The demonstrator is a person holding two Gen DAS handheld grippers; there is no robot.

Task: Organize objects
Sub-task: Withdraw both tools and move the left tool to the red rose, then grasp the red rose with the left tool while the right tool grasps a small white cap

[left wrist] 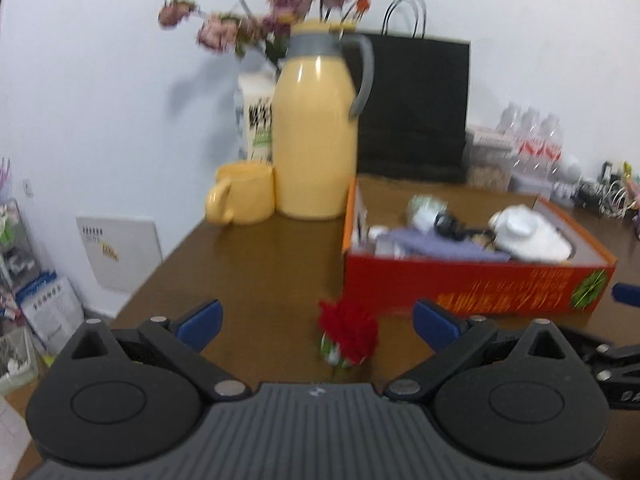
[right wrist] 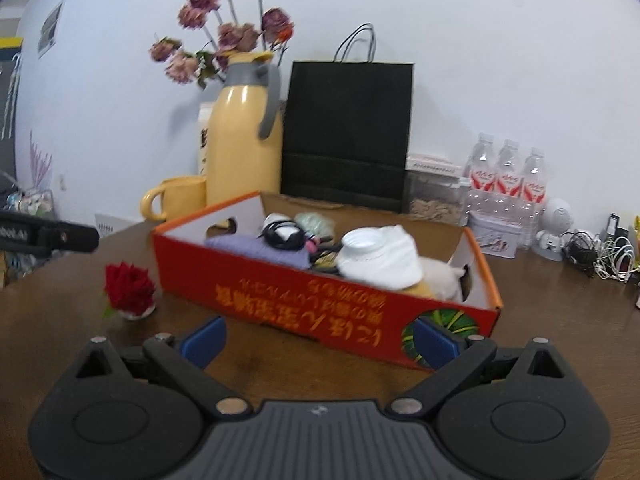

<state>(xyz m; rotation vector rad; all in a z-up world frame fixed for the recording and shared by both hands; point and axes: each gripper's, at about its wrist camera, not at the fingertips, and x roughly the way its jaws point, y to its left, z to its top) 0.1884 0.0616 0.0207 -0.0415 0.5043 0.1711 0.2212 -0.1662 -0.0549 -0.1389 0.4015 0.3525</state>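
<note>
red rose (left wrist: 349,330) in a tiny glass on the table (left wrist: 256,264), sitting right between the left gripper (left wrist: 318,324) fingers, spread wide, not touching, red box (right wrist: 320,312) just beside, right gripper (right wrist: 320,340) also wide apart, holding nothing, up against the box front, yellow thermos (left wrist: 316,136) and mug (left wrist: 240,198) further back

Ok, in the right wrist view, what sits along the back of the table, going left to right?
Yellow mug → yellow thermos jug → black paper bag → clear container → three water bottles → small white speaker → tangle of cables.
</note>
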